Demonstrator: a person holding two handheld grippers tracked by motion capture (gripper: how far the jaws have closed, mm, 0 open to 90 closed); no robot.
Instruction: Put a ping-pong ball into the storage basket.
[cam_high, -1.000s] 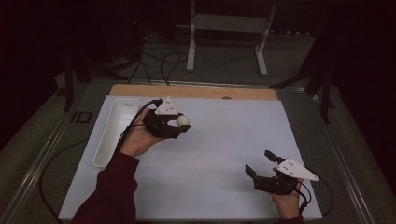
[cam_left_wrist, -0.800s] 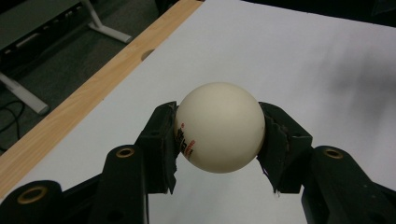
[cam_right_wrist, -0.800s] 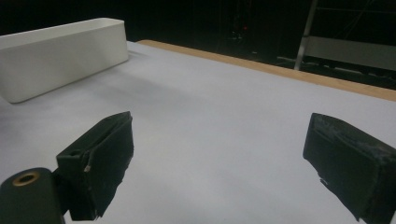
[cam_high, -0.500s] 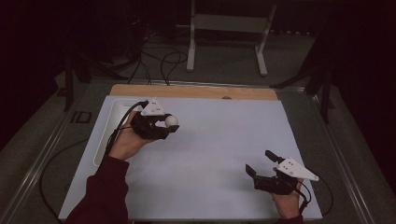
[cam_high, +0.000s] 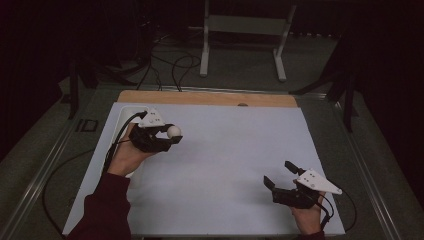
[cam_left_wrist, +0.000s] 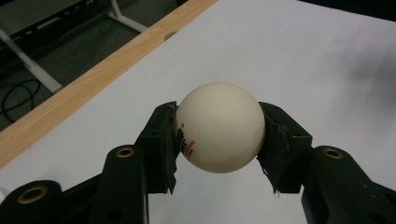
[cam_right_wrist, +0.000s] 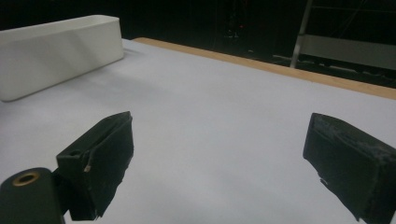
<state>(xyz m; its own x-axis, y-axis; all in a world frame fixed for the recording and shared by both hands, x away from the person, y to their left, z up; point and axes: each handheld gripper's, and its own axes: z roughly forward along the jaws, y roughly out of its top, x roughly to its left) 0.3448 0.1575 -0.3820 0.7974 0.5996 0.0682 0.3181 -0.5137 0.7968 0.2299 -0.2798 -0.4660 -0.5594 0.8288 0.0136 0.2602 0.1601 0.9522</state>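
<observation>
The left gripper (cam_high: 170, 139) clamps the white ball (cam_left_wrist: 219, 127) across its widest part, preventing slip, while the right gripper (cam_high: 282, 175) rests released on the tabletop (cam_high: 235, 150).

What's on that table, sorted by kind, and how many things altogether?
White ball: 1, gripped in the left claw
White tray: 1
Hand-held claws: 2, the right claw open and empty
Total: 4

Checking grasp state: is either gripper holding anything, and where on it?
The left gripper holds a white ball, its pads pressed on opposite sides at the ball's widest part. The right gripper is open and holds nothing.
</observation>
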